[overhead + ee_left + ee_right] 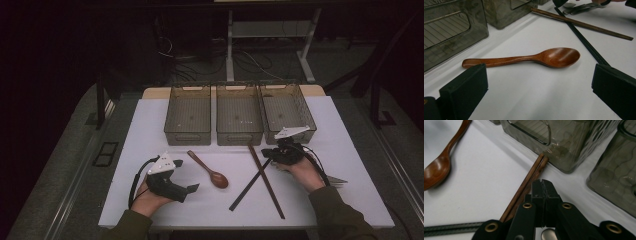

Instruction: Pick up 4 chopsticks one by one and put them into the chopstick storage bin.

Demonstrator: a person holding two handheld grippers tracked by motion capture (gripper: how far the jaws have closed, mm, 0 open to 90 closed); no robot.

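High view: three baskets, one spoon

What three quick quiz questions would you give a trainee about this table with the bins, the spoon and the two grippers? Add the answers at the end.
1. How many grey bins stand in a row at the far side of the white table?
2. True or false: the left gripper has its fingers shut on the wooden spoon.
3. In the right gripper view, how do the fingers of the right gripper stand? A: wide open. B: shut together. C: clamped on the spoon's bowl.

Key
1. Three.
2. False: its fingers stand open, and the spoon lies on the table ahead of them.
3. B.
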